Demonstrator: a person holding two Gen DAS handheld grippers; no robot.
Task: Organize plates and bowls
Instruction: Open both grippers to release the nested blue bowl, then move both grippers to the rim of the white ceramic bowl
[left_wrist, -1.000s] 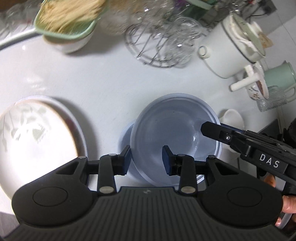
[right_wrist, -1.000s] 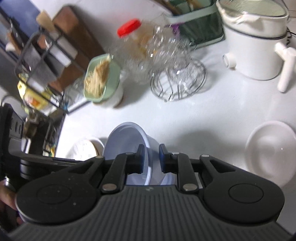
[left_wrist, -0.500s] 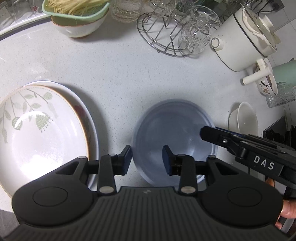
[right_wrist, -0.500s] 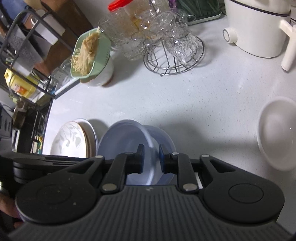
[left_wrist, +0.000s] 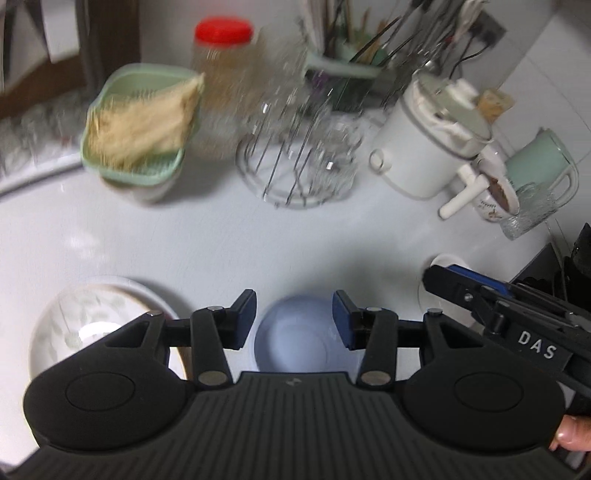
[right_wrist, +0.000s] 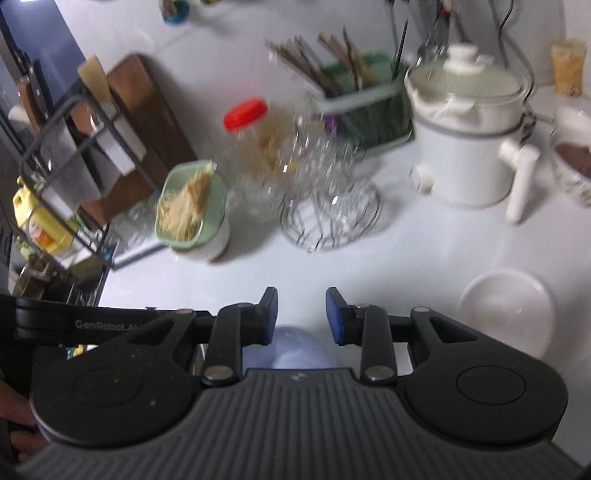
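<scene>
A pale blue bowl sits on the white counter, small and far below my left gripper, which is open and empty. It also shows in the right wrist view, below my right gripper, which is open and empty too. A stack of leaf-patterned plates lies left of the blue bowl. A white bowl rests on the counter to the right. The right gripper's body crosses the left wrist view at the right.
At the back stand a green strainer of noodles on a white bowl, a red-lidded jar, a wire rack of glasses, a white pot, a green mug and a utensil holder. A metal shelf is at the left.
Both grippers have risen well above the counter and the blue bowl now looks small. The right gripper, shut on the bowl's rim before, has opened and let it go.
</scene>
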